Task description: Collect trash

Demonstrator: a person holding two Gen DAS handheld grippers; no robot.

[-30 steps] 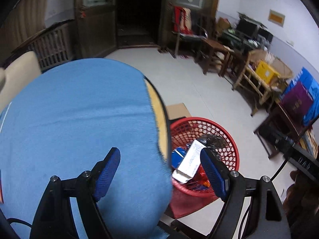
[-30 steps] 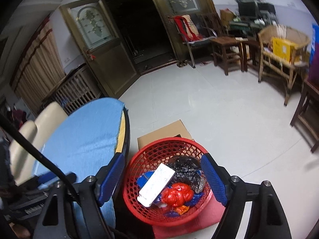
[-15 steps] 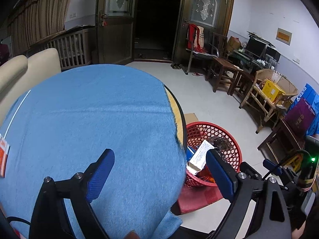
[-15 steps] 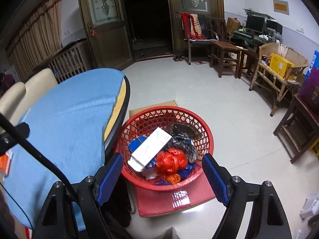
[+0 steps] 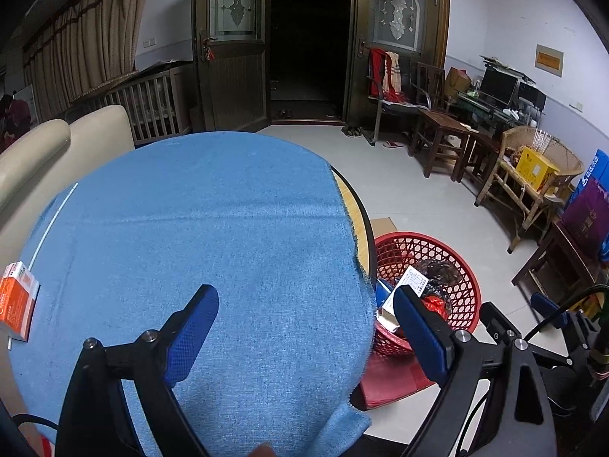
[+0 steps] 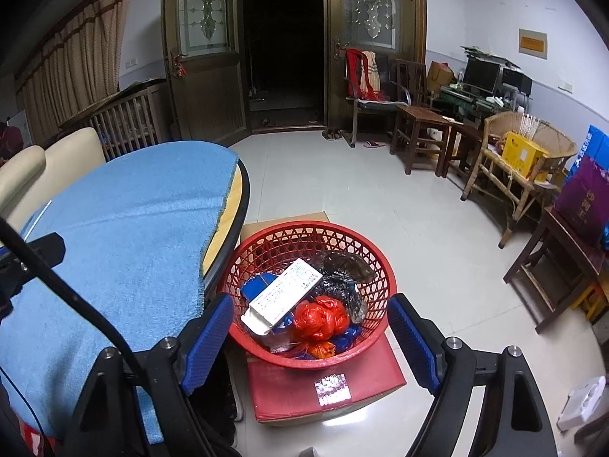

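My left tongs (image 5: pixel 304 312) hang released over the blue cloth (image 5: pixel 209 228) on the bench (image 5: pixel 363 221); their jaws have just been opening and nothing sits between them. My right tongs (image 6: pixel 310 321) are also spread wide and empty, above the near rim of the red basket (image 6: pixel 377 262), which stands on a red box (image 6: pixel 289 392) just beside the bench edge. In the basket I see the trash: a white carton (image 6: pixel 285 291) lying on top, a red bag (image 6: pixel 321 318) touching it, and dark crumpled plastic (image 6: pixel 344 270) behind, possibly a bag. On the far left of the cloth lies an orange-and-white packet (image 5: pixel 17 304), well apart from both tongs
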